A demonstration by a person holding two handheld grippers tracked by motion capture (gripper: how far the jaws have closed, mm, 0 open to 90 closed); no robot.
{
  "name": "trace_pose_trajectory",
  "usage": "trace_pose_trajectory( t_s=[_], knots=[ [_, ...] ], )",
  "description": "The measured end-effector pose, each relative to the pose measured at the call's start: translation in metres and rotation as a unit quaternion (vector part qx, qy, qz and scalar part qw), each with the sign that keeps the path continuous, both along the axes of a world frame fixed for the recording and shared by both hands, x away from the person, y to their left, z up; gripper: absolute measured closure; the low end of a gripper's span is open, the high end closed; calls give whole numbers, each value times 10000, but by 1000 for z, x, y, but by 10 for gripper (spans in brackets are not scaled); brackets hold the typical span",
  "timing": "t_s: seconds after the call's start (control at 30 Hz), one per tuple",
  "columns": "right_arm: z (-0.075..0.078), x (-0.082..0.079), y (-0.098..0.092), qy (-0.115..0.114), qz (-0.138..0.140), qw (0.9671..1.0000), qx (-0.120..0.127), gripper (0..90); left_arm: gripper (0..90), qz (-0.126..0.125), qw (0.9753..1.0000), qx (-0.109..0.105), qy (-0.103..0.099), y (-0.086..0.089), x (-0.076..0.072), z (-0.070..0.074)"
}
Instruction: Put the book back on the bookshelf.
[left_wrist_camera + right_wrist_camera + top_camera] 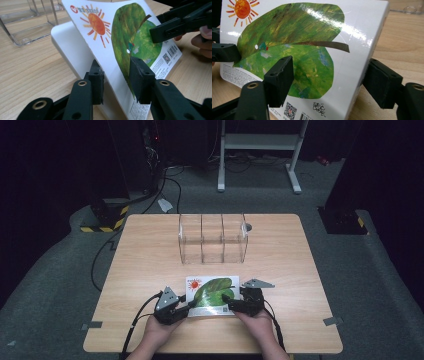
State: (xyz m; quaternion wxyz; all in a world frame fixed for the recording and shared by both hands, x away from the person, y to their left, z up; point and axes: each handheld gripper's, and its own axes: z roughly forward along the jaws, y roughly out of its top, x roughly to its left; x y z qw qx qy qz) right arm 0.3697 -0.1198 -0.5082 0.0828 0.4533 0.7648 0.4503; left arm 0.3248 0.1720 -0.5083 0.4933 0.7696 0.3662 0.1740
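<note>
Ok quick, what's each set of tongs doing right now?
Left tongs: jaws straddle the picture book's edge; whether clamped cannot be told.
Right tongs: open, jaws either side of the book, not yet gripping.

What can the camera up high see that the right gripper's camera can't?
High view alone: the whole wooden table, the clear three-part box behind the book, both of the person's hands, the white stand on the floor. Right gripper view alone: the QR code and the signature near the cover's bottom edge. Both: the book with its green leaf and orange sun, and the right gripper with its fingers either side of the book.
</note>
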Motion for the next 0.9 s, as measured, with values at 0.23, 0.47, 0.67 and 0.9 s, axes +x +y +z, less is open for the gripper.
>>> trace_pose_trajectory(
  t_s=[0.23, 0.47, 0.67, 0.9],
  knots=[
    [7, -6, 0, -316, -55, 9995, 26, 334, 659, 191, 9998, 45, -3, 2, 3, 2],
    [10, -11, 1, -517, -122, 9986, 0, 354, 662, 284, 9996, 55, -26, 2, 3, 3],
    [14, -17, 0, -775, -166, 9968, -54, 382, 662, 361, 9990, 179, -176, -2, 3, 2],
    [17, -21, -3, -966, -236, 9950, -3, 399, 677, 356, 9986, 284, -261, -5, 2, 1]
  ],
)
